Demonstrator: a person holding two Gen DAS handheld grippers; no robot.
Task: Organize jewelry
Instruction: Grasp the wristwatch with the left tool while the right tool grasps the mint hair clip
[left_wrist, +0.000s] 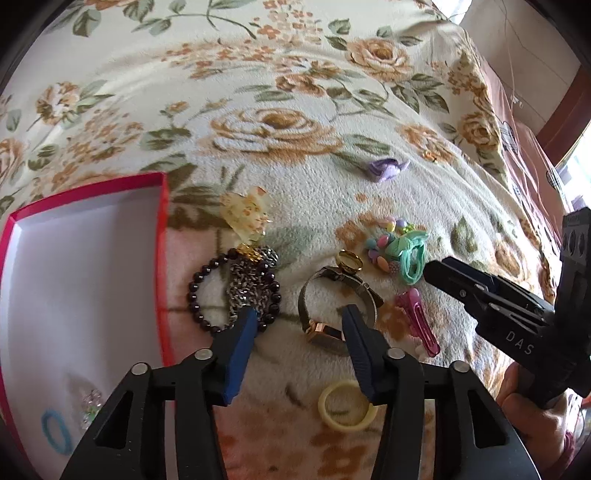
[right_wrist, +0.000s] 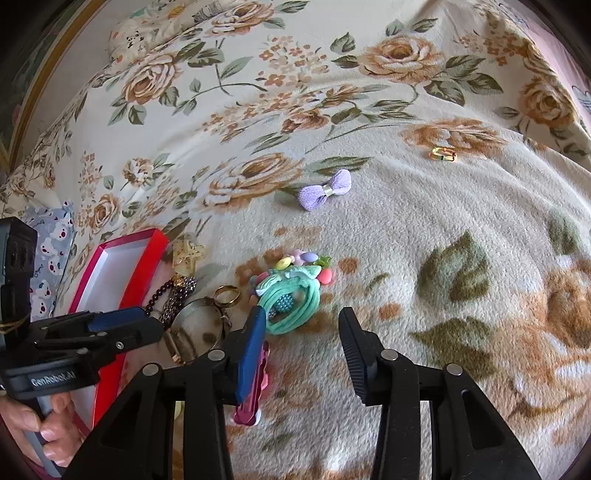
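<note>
Fingers (right_wrist: 110, 321) beside "GenRobot.AI" label (right_wrist: 53, 380)

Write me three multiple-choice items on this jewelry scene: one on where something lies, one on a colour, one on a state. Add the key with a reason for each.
1. Where does the blue hair tie lie?
A. inside the red box
B. on the blanket beside the purple bow
C. between the right gripper's fingers

2. What colour is the hair clip next to the watch?
A. green
B. pink
C. white

3. How do the left gripper's jaws stand?
A. clamped on the beaded bracelet
B. clamped on the gold ring
C. apart, gripping nothing

Key: 1 A, it rests on the box's white floor. 2 B, the clip is bright pink. 3 C, blanket and watch show in the gap between the pads.
</note>
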